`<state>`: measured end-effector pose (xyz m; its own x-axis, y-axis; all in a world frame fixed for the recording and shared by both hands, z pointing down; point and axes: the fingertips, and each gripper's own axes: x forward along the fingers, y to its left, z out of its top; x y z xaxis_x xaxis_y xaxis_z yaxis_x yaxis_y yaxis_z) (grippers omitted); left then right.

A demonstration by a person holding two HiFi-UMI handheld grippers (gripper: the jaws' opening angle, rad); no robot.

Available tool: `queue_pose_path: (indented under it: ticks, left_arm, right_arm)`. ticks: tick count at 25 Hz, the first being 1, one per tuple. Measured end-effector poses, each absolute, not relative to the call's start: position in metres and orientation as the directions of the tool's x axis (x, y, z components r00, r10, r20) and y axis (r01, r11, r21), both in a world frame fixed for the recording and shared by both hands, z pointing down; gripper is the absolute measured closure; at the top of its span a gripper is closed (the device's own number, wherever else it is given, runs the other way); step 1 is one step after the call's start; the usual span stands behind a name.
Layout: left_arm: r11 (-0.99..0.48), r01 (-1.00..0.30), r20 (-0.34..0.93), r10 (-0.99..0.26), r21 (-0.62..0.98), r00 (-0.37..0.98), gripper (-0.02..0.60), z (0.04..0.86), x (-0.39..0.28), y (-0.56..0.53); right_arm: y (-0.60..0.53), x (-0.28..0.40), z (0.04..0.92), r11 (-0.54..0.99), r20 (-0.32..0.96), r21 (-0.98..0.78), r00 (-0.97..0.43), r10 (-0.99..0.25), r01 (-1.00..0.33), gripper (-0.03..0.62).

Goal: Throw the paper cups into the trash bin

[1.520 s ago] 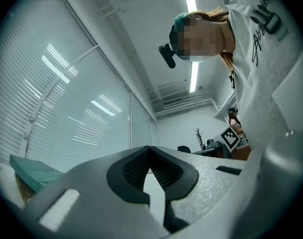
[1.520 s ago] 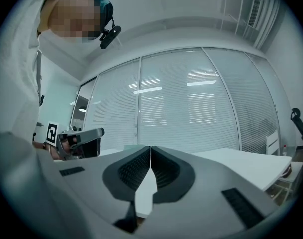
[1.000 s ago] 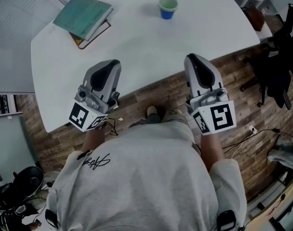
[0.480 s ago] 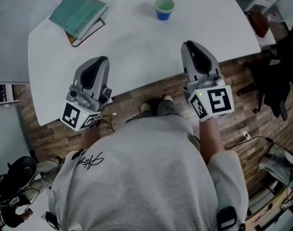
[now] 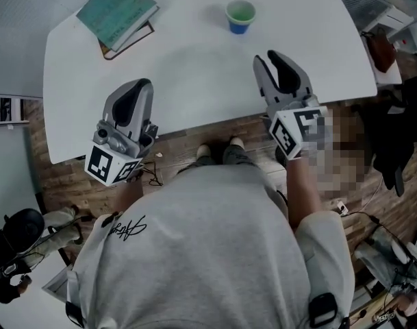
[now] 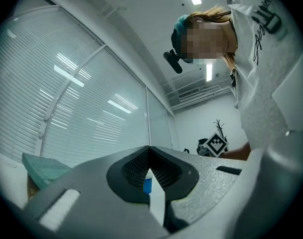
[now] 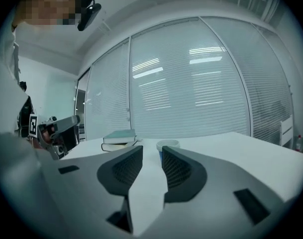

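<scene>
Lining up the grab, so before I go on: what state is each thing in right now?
Paper cup: upright on the white table, free of both grippers.
Books: closed, stacked.
Left gripper: jaws together, empty.
Right gripper: jaws apart, just been opening, nothing between them.

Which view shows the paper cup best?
The head view: the whole paper cup stands upright on the white table, unblocked. The right gripper view shows only its rim beyond the jaws; the left gripper view, just a blue sliver.
</scene>
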<state>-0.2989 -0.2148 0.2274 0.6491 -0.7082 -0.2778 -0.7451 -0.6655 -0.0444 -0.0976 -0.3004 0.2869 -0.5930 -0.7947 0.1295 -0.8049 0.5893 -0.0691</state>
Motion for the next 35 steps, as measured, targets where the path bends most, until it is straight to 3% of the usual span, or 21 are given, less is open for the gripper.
queue_pose_path:
  ticks: [17,35]
  left_arm:
    - [-0.538,-0.840,-0.244,-0.808,-0.062,0.536,0.578,0.228,-0.309,-0.216]
    - [-0.418,-0.905,-0.224,-0.878,-0.072,0.424,0.578,0.234,-0.331,-0.218]
  right_arm:
    - [-0.370,-0.109,0.330,0.646,0.281,-0.090,-0.641,-0.714,-0.758,0.332]
    - [-0.427,-0.133,0.361,0.658,0.367,-0.089,-0.639,-0.676,-0.748,0.309]
